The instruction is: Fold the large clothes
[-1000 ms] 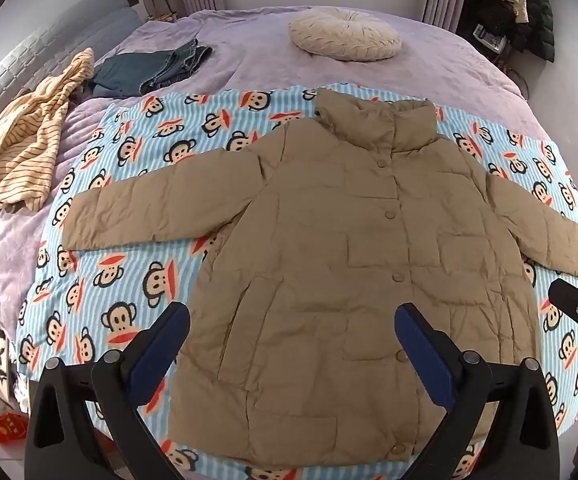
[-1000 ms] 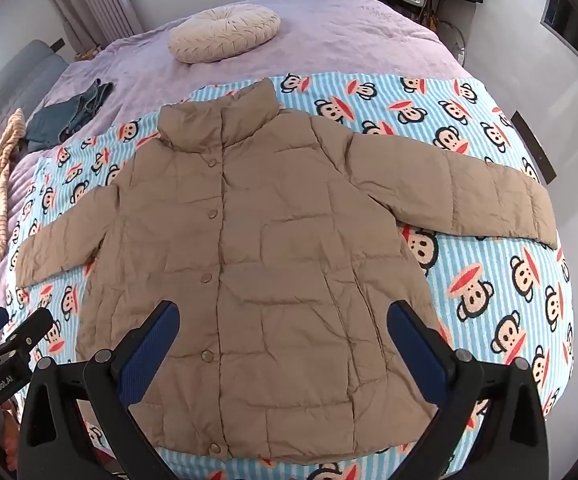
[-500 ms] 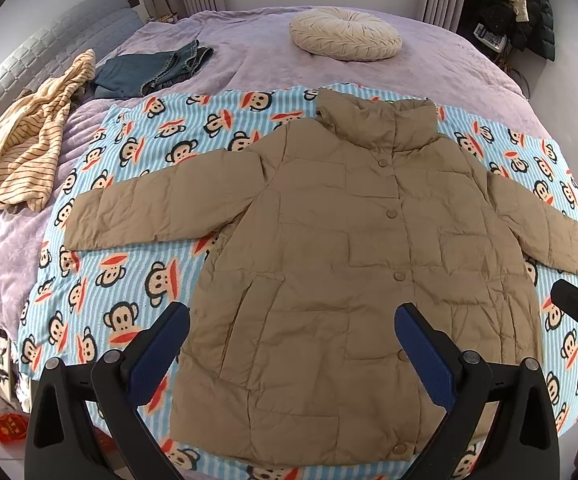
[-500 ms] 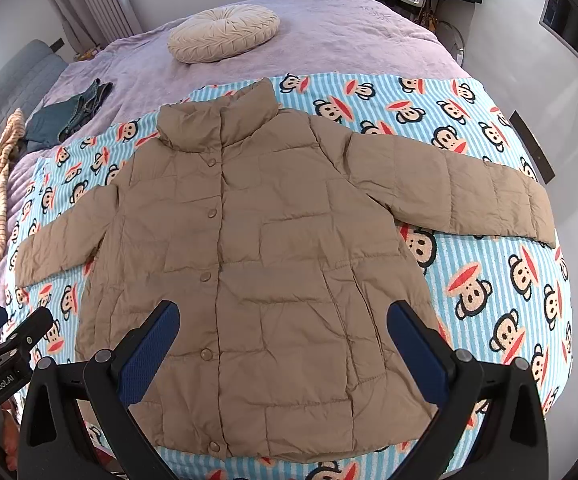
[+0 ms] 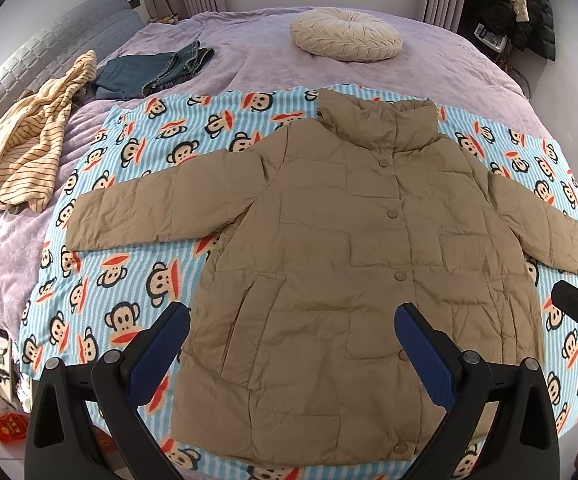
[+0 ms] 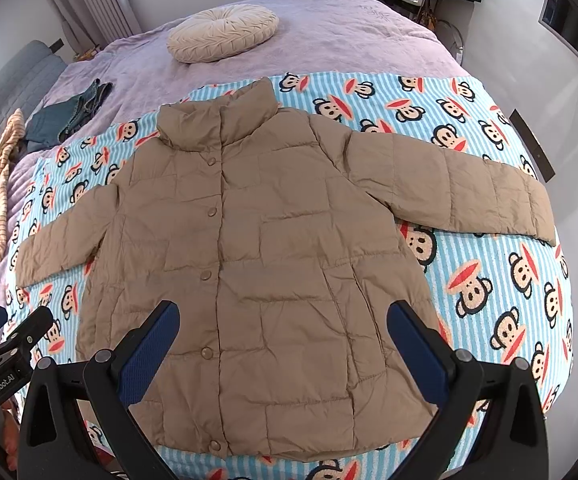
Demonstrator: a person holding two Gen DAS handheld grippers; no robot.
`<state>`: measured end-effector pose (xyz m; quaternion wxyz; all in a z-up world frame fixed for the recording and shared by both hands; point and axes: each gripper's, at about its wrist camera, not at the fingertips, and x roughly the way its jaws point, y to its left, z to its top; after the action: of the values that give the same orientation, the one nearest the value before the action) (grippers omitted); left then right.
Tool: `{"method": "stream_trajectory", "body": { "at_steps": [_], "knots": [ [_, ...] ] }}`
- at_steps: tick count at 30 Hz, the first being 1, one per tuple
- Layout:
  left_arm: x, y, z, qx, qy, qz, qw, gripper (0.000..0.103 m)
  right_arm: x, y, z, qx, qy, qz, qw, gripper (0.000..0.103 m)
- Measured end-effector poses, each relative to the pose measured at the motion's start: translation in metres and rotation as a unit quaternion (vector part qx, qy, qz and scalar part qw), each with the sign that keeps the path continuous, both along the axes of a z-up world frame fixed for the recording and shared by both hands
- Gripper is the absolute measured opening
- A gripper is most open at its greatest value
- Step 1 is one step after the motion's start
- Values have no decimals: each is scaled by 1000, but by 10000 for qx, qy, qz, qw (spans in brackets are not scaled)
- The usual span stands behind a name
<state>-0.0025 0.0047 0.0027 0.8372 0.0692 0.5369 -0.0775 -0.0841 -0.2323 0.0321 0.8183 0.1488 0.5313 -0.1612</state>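
Purple bedspread (image 5: pixel 249 68) with a striped monkey-print blanket (image 5: pixel 137 240) on top. Both my grippers, left (image 5: pixel 291 344) and right (image 6: pixel 283 340), are spread wide and holding nothing, hovering over the hem of the tan quilted puffer jacket (image 5: pixel 329 264). It's lying flat, buttoned, sleeves out sideways. Round pleated cushion (image 5: pixel 346 33) beyond the collar.

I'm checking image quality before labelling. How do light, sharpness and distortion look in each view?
Left wrist view: even daylight, the jacket sharp with soft shadows; fisheye bends the monkey blanket edges, corners black. Right wrist view: similar soft light, pale window glare at top, jacket seams crisp, the round cushion slightly softer, strong barrel curve at the rim.
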Motion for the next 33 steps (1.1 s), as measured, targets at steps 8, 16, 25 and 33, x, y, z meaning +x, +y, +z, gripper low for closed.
{"method": "stream_trajectory", "body": {
  "at_steps": [8,16,25,33],
  "knots": [
    [-1,0,0,-5,-8,-2,10000,103,1,0,0,9,2,7,10000,103],
    [-1,0,0,0,-8,-1,10000,103,1,2,0,12,7,9,10000,103],
    [-1,0,0,4,0,-4,10000,103,2,3,0,18,10,16,10000,103],
    [-1,-1,0,3,1,-6,10000,103,2,3,1,31,8,19,10000,103]
  ]
}}
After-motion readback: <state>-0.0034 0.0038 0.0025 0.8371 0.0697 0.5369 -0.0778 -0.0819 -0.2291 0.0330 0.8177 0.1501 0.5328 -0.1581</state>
